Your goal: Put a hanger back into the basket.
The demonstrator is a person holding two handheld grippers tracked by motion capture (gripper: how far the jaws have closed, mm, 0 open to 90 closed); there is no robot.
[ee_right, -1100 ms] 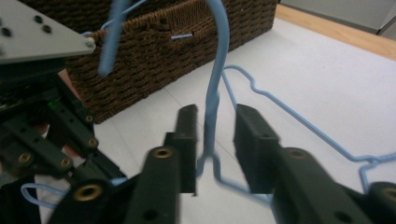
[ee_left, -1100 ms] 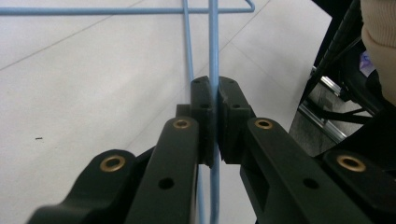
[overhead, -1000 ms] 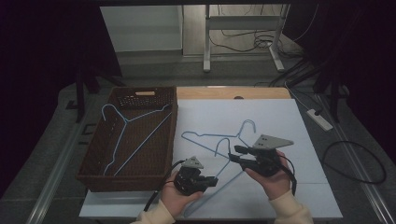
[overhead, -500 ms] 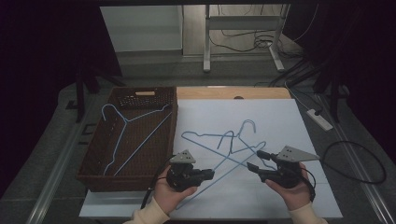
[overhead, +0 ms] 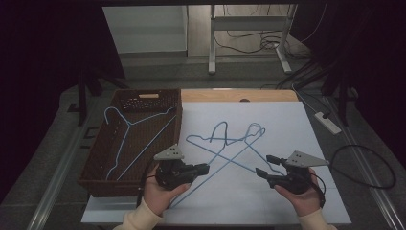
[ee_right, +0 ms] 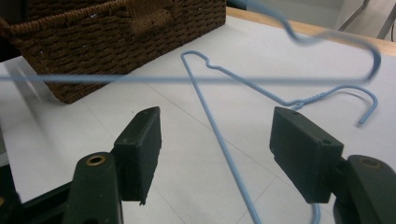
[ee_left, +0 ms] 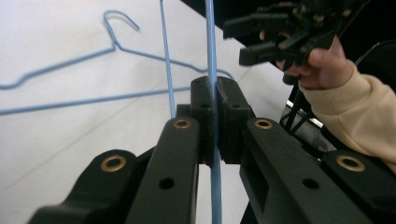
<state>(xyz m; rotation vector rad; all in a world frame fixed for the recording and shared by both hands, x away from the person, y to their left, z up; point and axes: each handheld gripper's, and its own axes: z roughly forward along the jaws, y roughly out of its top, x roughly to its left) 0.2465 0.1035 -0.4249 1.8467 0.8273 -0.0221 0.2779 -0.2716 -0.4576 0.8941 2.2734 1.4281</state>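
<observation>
My left gripper is shut on the long wire of a blue hanger, which hangs tilted a little above the white sheet. A second blue hanger lies flat on the sheet and crosses under the first. My right gripper is at the right, level with the left one and pointing at it. Its jaws have just been opening and press on nothing. One wire of the lying hanger runs below the gap. In the right gripper view the held hanger is a blur across the top.
A brown wicker basket stands left of the white sheet, with one more blue hanger inside. A power strip and a black cable loop lie right of the sheet.
The right gripper has let go of the hanger, opened and drawn back to the right. The left gripper has risen with its hanger, still shut on the wire.
</observation>
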